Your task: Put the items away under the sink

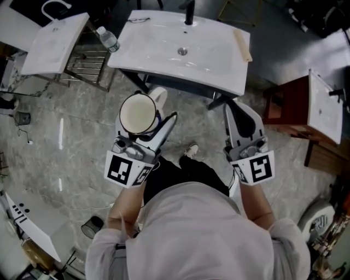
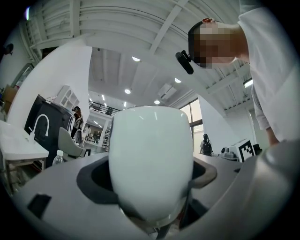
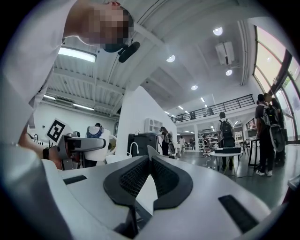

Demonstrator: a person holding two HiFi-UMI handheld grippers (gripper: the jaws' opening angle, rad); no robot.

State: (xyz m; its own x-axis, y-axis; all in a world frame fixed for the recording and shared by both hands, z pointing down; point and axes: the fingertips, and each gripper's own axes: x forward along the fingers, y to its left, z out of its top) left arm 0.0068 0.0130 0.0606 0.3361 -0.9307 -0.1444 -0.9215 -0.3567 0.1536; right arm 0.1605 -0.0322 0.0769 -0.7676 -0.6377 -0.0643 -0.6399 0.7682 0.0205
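Observation:
In the head view my left gripper (image 1: 157, 116) is shut on a white mug (image 1: 138, 112), which it holds upright at waist height with the mouth facing up. The mug (image 2: 151, 164) fills the left gripper view, clamped between the dark pads. My right gripper (image 1: 236, 112) hangs level beside it and is shut with nothing in it. In the right gripper view its pads (image 3: 136, 176) meet at the tips. That view also shows the left gripper with the mug (image 3: 77, 140) off to the left. The white sink (image 1: 164, 60) stands just ahead of both grippers on a dark frame.
On the sink are a black faucet (image 1: 190, 13), a wooden strip (image 1: 243, 46) and a pair of glasses (image 1: 139, 20). A water bottle (image 1: 108, 39) stands on a metal rack (image 1: 87, 60) at the left, next to another basin (image 1: 54, 44). A wooden cabinet (image 1: 292, 106) stands at the right.

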